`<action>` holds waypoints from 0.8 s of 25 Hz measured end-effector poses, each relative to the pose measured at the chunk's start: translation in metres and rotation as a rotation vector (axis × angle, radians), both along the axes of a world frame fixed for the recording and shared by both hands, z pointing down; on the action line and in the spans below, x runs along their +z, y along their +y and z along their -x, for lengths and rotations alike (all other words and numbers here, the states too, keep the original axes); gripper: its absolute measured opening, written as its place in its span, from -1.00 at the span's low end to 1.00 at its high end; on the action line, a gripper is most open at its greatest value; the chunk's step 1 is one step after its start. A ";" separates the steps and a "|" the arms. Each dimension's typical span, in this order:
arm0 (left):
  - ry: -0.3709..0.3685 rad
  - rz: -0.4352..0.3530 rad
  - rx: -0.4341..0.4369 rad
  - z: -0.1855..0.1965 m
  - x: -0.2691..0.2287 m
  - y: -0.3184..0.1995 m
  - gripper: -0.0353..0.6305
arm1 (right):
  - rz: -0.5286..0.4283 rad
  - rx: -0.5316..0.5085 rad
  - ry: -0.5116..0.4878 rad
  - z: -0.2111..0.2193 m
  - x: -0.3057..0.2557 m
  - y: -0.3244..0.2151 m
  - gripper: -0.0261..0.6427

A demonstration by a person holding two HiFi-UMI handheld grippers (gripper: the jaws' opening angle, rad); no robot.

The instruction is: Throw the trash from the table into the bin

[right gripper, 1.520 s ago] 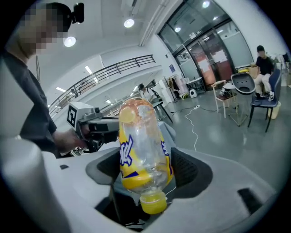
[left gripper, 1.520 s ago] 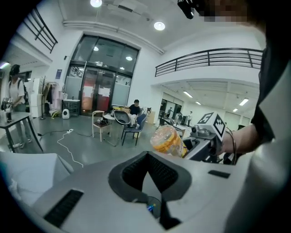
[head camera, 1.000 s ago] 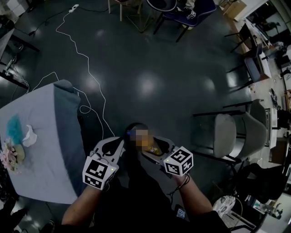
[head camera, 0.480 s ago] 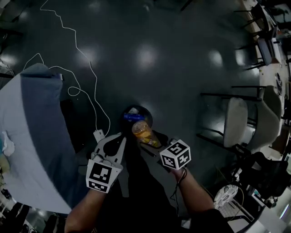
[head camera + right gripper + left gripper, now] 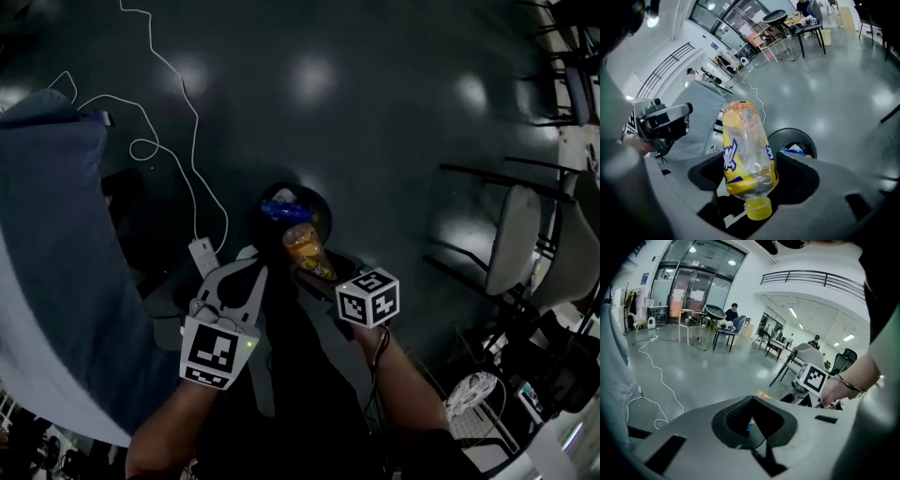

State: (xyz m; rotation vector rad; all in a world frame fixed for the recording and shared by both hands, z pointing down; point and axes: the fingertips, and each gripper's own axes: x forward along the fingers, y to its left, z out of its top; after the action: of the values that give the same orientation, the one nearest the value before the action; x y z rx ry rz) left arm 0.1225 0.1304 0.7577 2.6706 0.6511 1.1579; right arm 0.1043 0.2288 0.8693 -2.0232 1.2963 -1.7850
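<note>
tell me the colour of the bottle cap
The bottle cap is yellow, clearest in the right gripper view.

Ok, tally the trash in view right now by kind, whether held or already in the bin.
plastic bottle: 1, yellow-labelled, held cap-first in the right gripper
blue wrapper: 1, inside the bin
white scrap: 1, inside the bin, too small to identify
Total: 3
</note>
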 end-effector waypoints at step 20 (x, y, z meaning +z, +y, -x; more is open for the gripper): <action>-0.028 0.014 -0.035 0.004 0.021 -0.026 -0.86 | 0.105 0.146 -0.040 -0.003 0.050 -0.001 0.06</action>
State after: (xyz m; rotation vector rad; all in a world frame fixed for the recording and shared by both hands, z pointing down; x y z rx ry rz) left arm 0.1187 0.1046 0.7788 2.6383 0.6033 1.1742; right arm 0.1071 0.2276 0.9197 -2.0652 1.0348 -1.8515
